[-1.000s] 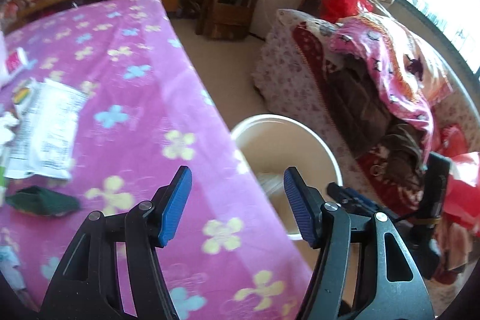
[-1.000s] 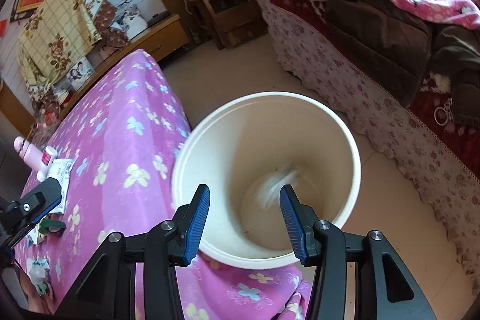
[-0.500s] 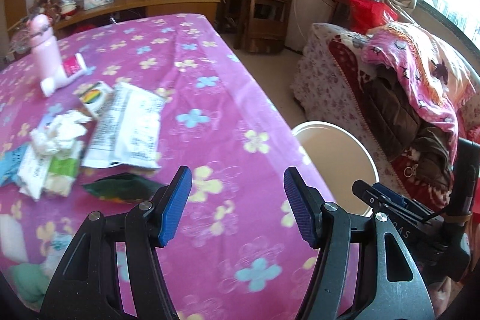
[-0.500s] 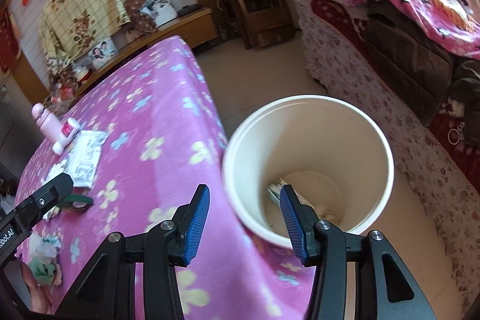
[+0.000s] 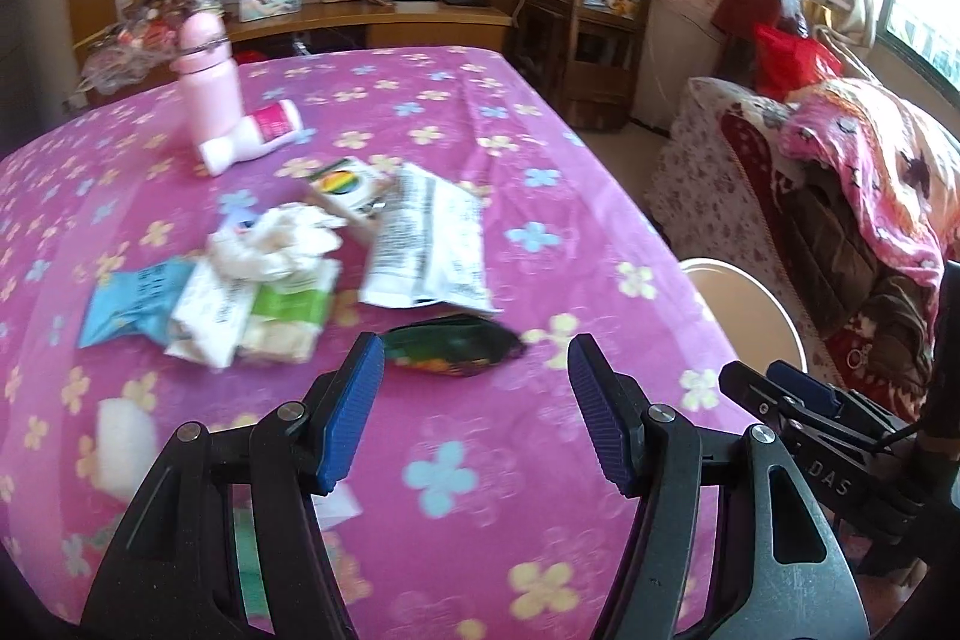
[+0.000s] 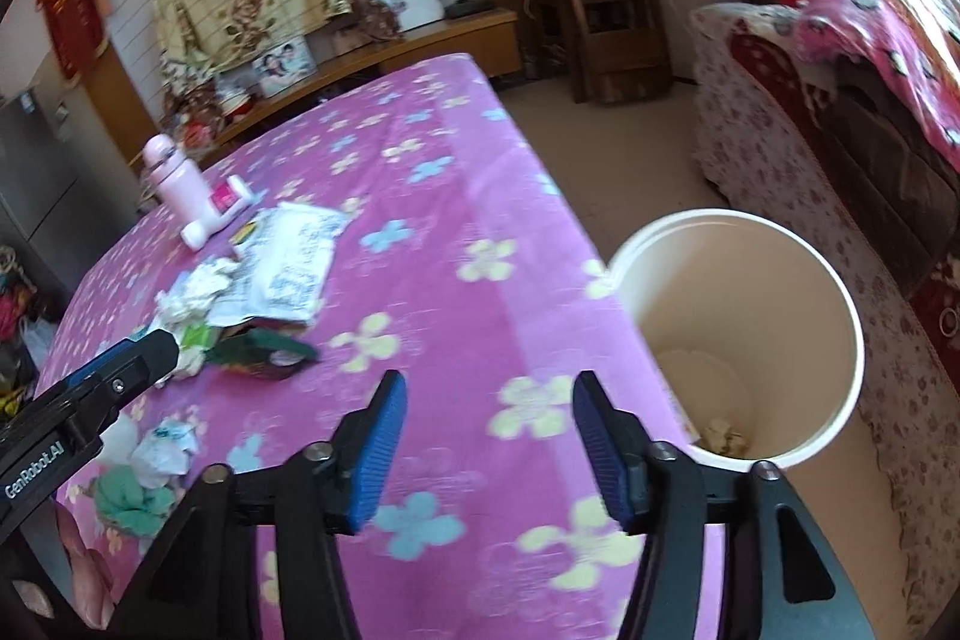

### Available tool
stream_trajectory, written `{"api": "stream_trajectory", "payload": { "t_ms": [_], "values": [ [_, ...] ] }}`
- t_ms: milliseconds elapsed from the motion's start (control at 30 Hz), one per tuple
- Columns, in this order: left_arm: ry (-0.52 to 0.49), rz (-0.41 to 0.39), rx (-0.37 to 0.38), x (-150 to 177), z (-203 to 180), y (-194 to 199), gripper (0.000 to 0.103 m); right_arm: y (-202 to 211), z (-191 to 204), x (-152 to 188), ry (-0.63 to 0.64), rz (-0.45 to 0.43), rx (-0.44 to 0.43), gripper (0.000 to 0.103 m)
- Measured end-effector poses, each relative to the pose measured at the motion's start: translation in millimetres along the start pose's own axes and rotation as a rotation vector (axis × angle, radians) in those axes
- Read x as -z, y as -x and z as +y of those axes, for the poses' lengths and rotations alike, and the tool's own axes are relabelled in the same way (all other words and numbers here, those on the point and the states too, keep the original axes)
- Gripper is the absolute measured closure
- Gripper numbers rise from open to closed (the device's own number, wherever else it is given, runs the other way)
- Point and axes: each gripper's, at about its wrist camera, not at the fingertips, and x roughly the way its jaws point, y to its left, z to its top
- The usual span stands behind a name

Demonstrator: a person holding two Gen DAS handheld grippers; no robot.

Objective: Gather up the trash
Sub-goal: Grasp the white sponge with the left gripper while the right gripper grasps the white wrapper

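Observation:
Litter lies on the pink flowered table: a dark green wrapper, a white printed packet, crumpled white tissue, a blue packet and a green-white packet. My left gripper hangs open just short of the dark wrapper, nothing between its fingers. My right gripper is over the table's right edge, its jaws opening and empty. The cream bin stands on the floor beside the table with scraps at its bottom.
A pink bottle and a white-pink tube stand at the back of the table. More crumpled scraps lie near its front left. A sofa with blankets is right of the bin, wooden shelves behind.
Both grippers swung left from over the bin to above the table. A scrap that was falling into the bin lies at its bottom. The right gripper's fingers have spread wider.

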Motion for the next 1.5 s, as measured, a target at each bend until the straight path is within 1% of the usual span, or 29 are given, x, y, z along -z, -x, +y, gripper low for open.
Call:
{"api": "stream_trajectory", "payload": {
  "t_ms": [133,333,433,567,733,867,967,1133,1167,1200,1233,1300,1367,1400,1433,1500],
  "values": [
    [0.028,-0.002,-0.031,4.0,24.6,8.9,0.040,-0.5,26.4,2.9,0.047,0.000,-0.023,0.042],
    [0.054,0.019,-0.050,8.9,64.7,22.2,0.040,-6.8,61.5,8.6,0.105,0.036,-0.081,0.042],
    [0.068,0.036,-0.071,10.7,91.0,30.0,0.040,-11.6,78.5,13.9,0.140,0.060,-0.112,0.042],
    [0.097,0.074,-0.106,15.6,126.1,35.7,0.040,-20.7,98.2,21.0,0.154,0.105,-0.178,0.042],
    [0.145,0.107,-0.134,25.9,158.9,35.8,0.040,-28.6,126.2,29.7,0.198,0.143,-0.242,0.042],
    [0.187,0.134,-0.137,34.6,175.5,28.0,0.040,-36.6,149.6,34.7,0.213,0.186,-0.329,0.042],
    [0.204,0.164,-0.130,40.7,181.0,19.1,0.040,-43.7,167.2,38.5,0.233,0.206,-0.364,0.042],
    [0.203,0.187,-0.137,47.6,184.3,6.1,0.040,-60.2,188.8,43.1,0.255,0.243,-0.400,0.042],
    [0.200,0.193,-0.135,48.9,185.2,3.2,0.040,-63.4,191.7,43.7,0.257,0.248,-0.404,0.046],
    [0.199,0.196,-0.135,50.2,186.4,1.3,0.040,-66.0,193.7,44.7,0.260,0.252,-0.409,0.053],
    [0.202,0.195,-0.135,51.5,188.2,-0.9,0.040,-70.1,196.6,45.6,0.266,0.252,-0.410,0.056],
    [0.214,0.187,-0.120,53.2,191.7,-2.3,0.041,-75.5,197.4,46.8,0.264,0.243,-0.406,0.070],
    [0.232,0.182,-0.090,54.0,196.1,-2.9,0.049,-77.7,195.5,47.5,0.254,0.243,-0.415,0.076],
    [0.236,0.187,-0.079,54.1,197.2,-3.0,0.065,-76.6,194.0,47.2,0.251,0.236,-0.420,0.079],
    [0.237,0.194,-0.070,53.7,197.4,-3.0,0.075,-73.6,192.1,46.3,0.248,0.223,-0.421,0.079],
    [0.237,0.189,-0.060,51.3,196.2,-0.5,0.075,-66.3,188.0,42.6,0.240,0.192,-0.426,0.080]
  ]
}}
